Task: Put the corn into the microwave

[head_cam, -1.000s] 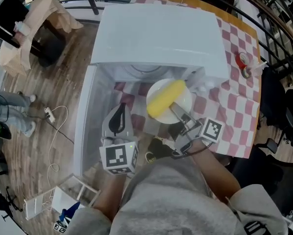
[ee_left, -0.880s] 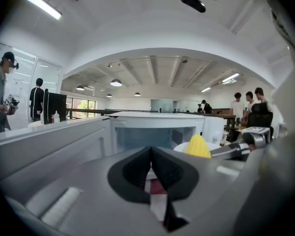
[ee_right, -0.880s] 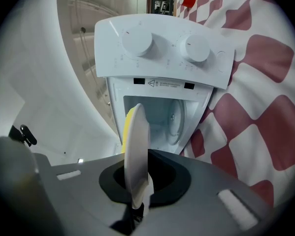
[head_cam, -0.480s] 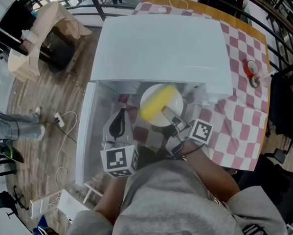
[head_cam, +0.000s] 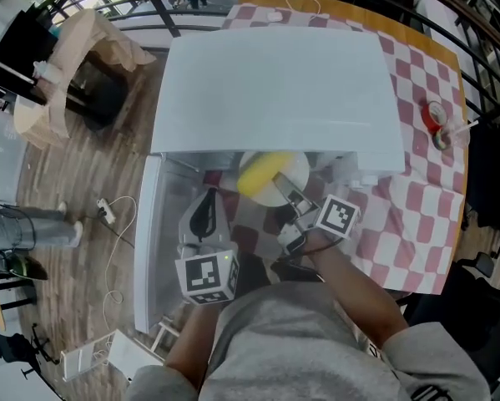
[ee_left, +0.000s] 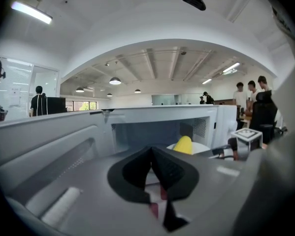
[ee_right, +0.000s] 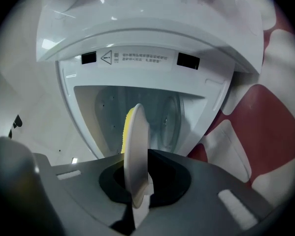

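Note:
A yellow corn cob (head_cam: 260,172) lies on a white plate (head_cam: 293,176) at the mouth of the white microwave (head_cam: 275,82), half under its top edge. My right gripper (head_cam: 290,197) is shut on the plate's near rim. In the right gripper view the plate (ee_right: 136,146) stands edge-on between the jaws (ee_right: 140,195), the corn (ee_right: 128,127) on its left face, the microwave cavity (ee_right: 152,117) just ahead. My left gripper (head_cam: 208,197) hangs shut and empty over the open door (head_cam: 149,241). The left gripper view shows its jaws (ee_left: 152,167) closed, and the corn (ee_left: 183,144) at the cavity's right.
The microwave stands on a red-and-white checked cloth (head_cam: 416,207), with a red tape roll (head_cam: 437,117) at the right. Its door swings out to the left over wooden floor. A brown paper bag (head_cam: 74,57) and cables (head_cam: 108,215) lie on the floor. People stand far off.
My right gripper has carried the plate with the corn forward, from in front of the microwave to its opening. The left gripper shifted slightly forward beside the door.

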Demonstrator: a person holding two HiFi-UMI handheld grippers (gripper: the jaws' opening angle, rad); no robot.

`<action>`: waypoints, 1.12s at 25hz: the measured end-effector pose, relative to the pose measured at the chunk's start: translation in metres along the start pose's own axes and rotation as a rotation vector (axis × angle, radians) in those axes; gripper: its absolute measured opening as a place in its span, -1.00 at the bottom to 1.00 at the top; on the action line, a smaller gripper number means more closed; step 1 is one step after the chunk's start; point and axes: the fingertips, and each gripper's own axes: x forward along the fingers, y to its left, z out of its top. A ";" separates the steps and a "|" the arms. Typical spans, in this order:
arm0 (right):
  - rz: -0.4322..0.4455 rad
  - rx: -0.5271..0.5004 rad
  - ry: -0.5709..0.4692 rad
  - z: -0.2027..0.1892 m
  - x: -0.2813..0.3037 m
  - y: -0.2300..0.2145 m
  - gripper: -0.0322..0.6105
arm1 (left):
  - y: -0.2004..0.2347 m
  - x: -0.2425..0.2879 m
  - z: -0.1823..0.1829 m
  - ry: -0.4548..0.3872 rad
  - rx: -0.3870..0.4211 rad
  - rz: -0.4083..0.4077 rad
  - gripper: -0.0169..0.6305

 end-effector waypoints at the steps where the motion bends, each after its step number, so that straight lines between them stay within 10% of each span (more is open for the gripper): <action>1: 0.002 0.007 -0.005 0.002 0.005 -0.002 -0.88 | 0.001 0.003 -0.001 0.005 -0.002 -0.004 -0.92; 28: -0.061 0.114 -0.073 -0.001 0.033 -0.040 -0.86 | 0.013 0.022 -0.005 0.026 0.013 -0.067 -0.92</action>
